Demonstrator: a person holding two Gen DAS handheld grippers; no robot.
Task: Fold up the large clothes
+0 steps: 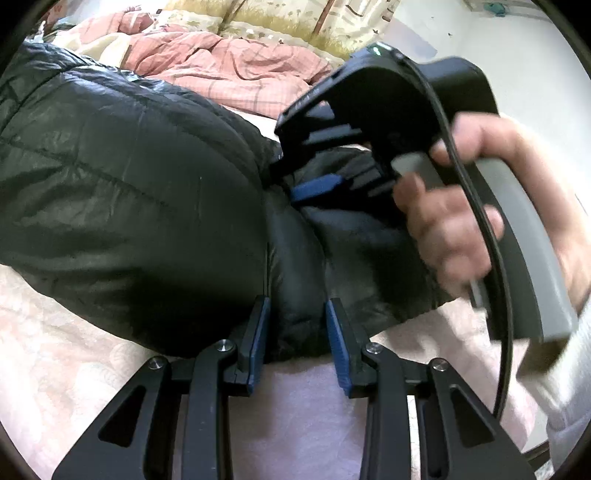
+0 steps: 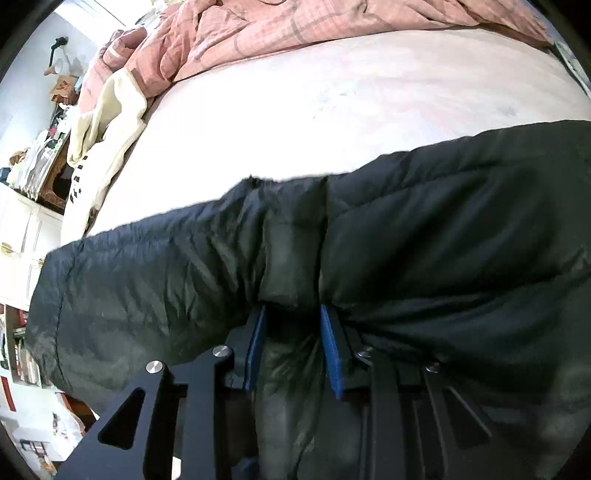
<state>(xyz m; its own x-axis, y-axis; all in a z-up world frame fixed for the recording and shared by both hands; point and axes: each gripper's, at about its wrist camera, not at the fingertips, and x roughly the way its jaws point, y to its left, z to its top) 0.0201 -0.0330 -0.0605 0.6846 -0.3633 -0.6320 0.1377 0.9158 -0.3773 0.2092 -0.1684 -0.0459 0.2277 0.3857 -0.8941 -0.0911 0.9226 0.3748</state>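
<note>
A black quilted puffer jacket (image 1: 122, 192) is lying across a bed with a pale pink sheet (image 1: 55, 369), filling the left wrist view from nine o'clock through the centre. The left gripper (image 1: 297, 332) is pinching a bunched fold at the jacket's near edge: the padded cloth is squeezing up between its blue pads (image 1: 258, 332) at six o'clock. At three o'clock in the same view, a hand (image 1: 454, 206) is wrapping around the grey grip of the right gripper (image 1: 321, 188), which is pointing down into the jacket near the centre, one blue pad showing against the dark cloth.

In the right wrist view, the jacket is stretching as a broad band from eight o'clock to three o'clock over the sheet. The right gripper is pinching a puffed ridge of it just below centre, the fabric standing up between the blue pads (image 2: 330, 354) and partly covering the right-hand finger.

A rumpled pink checked duvet (image 2: 295, 26) is lying at twelve o'clock, beyond the bare sheet, with a cream blanket (image 2: 107, 114) trailing at ten o'clock. Cluttered shelves (image 2: 40, 166) are standing at nine o'clock.
</note>
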